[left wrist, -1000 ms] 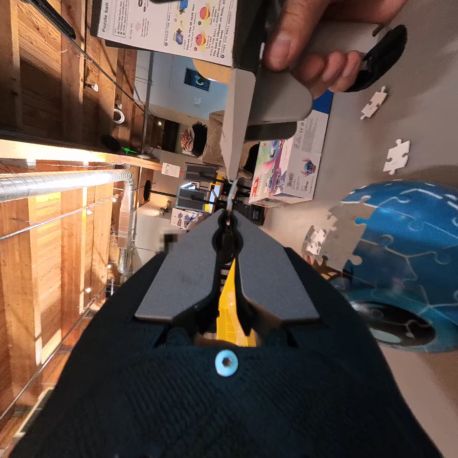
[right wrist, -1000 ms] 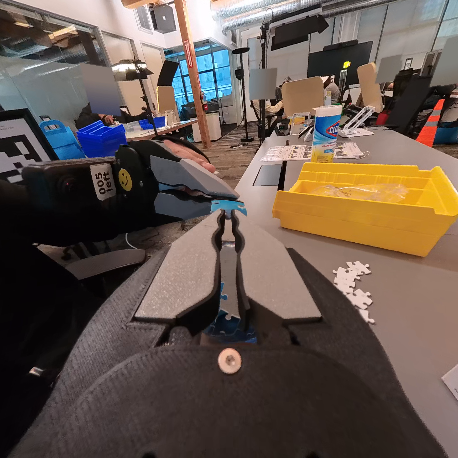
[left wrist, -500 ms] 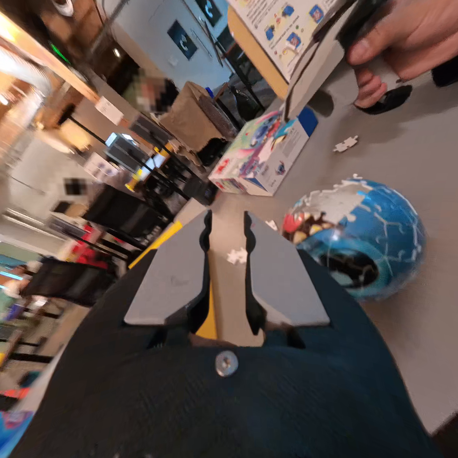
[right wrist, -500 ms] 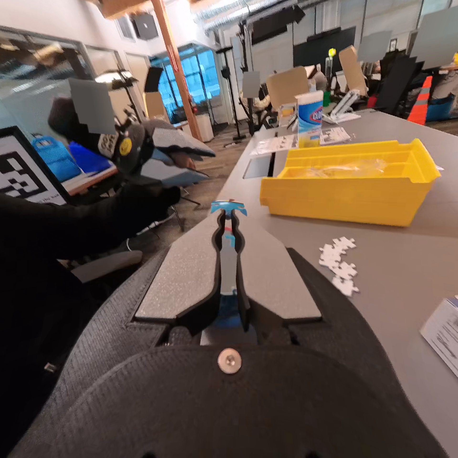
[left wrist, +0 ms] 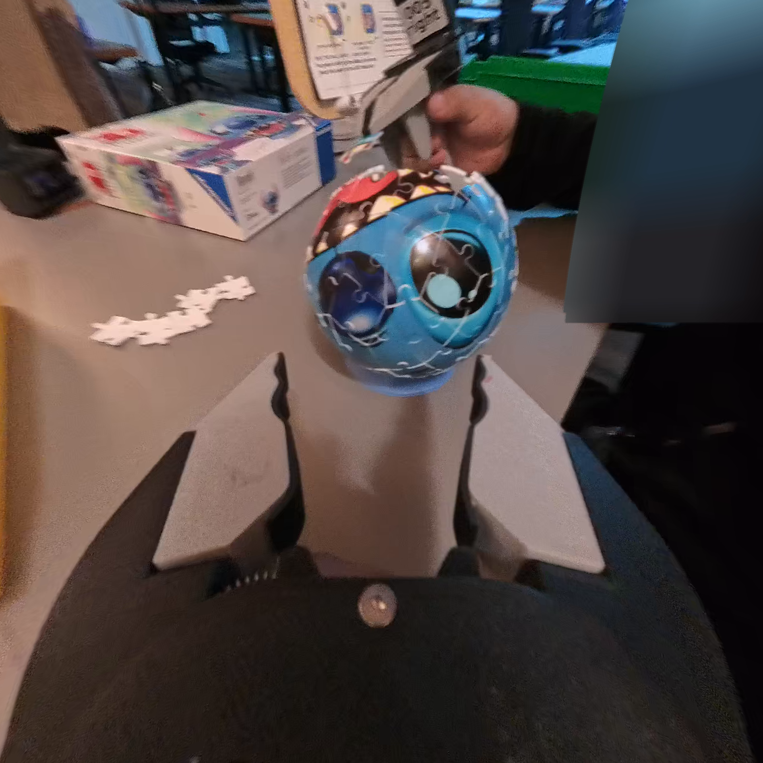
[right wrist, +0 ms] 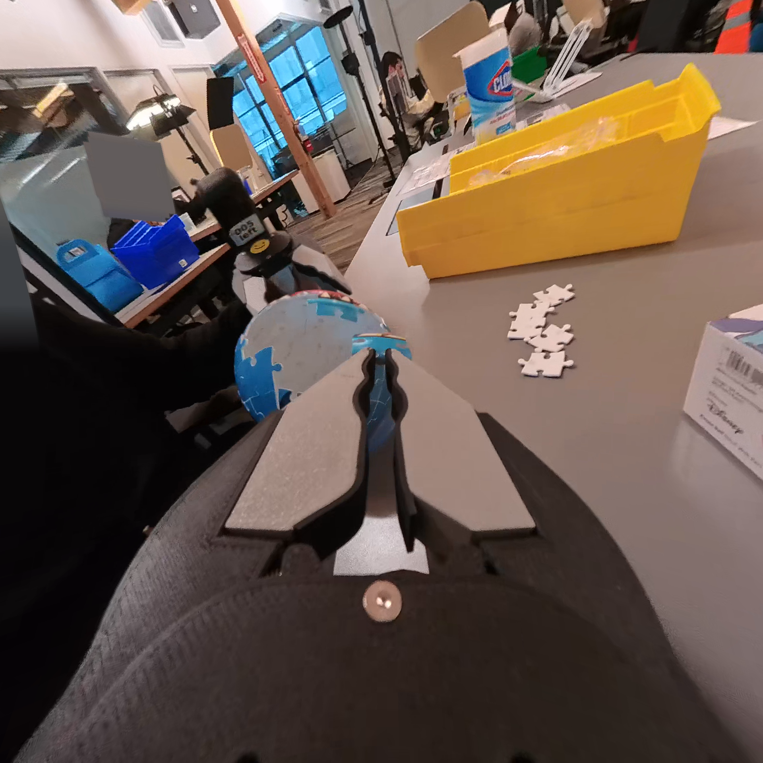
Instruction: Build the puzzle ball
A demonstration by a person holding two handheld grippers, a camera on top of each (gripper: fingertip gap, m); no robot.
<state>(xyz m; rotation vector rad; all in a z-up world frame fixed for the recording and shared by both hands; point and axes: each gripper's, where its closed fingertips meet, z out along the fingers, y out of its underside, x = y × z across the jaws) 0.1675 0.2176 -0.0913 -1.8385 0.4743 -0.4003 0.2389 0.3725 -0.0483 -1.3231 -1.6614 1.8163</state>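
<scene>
Seating a curved blue puzzle piece (right wrist: 379, 342) from the clamped right claw (right wrist: 380, 356) | round blue puzzle ball (left wrist: 411, 285) near tabletop (left wrist: 124, 396) edge | left claw (left wrist: 377, 363) spread wide, empty; brace ball first, press gently.

Several things carry print, though much of it is blurred.

- A wipes canister (right wrist: 491, 91) behind the yellow bin (right wrist: 557, 214) wears a blue and white label with a red and blue brand logo.
- The left gripper (right wrist: 285, 280) bears a small white sticker (right wrist: 243, 232) with a number and a word, and a yellow smiley sticker (right wrist: 259, 247) below it.
- The puzzle box (right wrist: 743, 392) on the worktop (right wrist: 619, 454) shows a barcode, small print and a script brand mark on its white side.
- A printed instruction sheet (left wrist: 363, 41) stands above the puzzle ball (left wrist: 413, 280); its text is too blurred to read.
- A red vertical sign (right wrist: 252, 53) runs down the wooden post.
</scene>
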